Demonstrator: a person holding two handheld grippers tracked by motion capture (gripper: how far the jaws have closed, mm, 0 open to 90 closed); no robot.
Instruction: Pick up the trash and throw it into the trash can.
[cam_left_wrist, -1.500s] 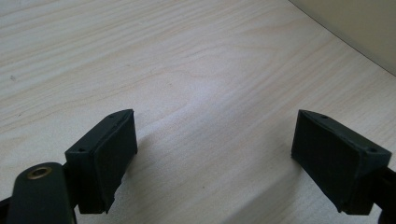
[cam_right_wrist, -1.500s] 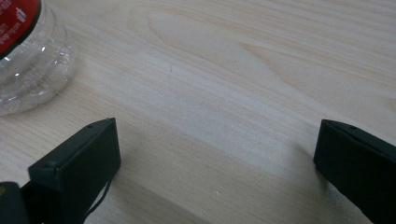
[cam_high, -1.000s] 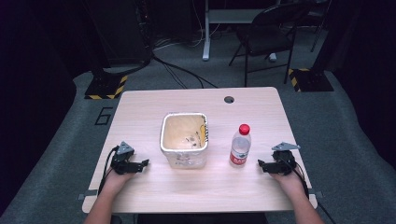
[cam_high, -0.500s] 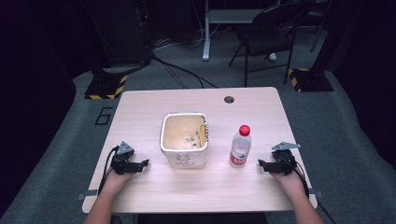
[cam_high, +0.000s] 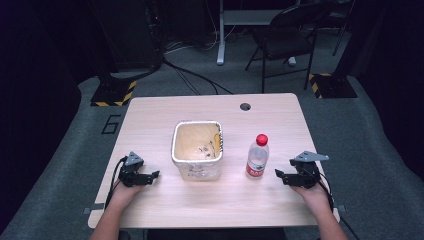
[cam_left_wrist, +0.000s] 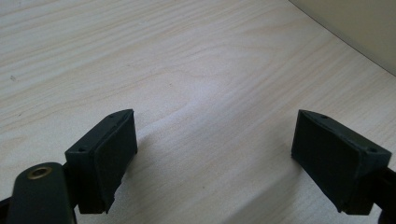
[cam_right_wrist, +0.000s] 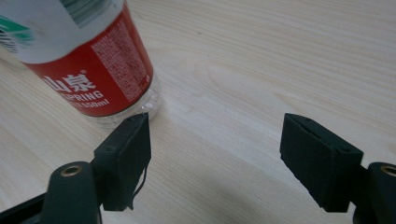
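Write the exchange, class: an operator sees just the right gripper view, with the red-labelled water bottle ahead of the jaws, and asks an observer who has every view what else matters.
Operator: Is the bottle capped?
Observer: Yes. The water bottle stands upright with a red cap on.
Operator: What is beside it?
Observer: An open-topped white tub stands apart from it, on the side toward the left gripper.
Operator: What is that gripper doing?
Observer: Its jaws are open, with nothing between them but bare table.

Table (cam_high: 210, 200) brightly lit from above, dark surroundings; high view soft, slightly blurred.
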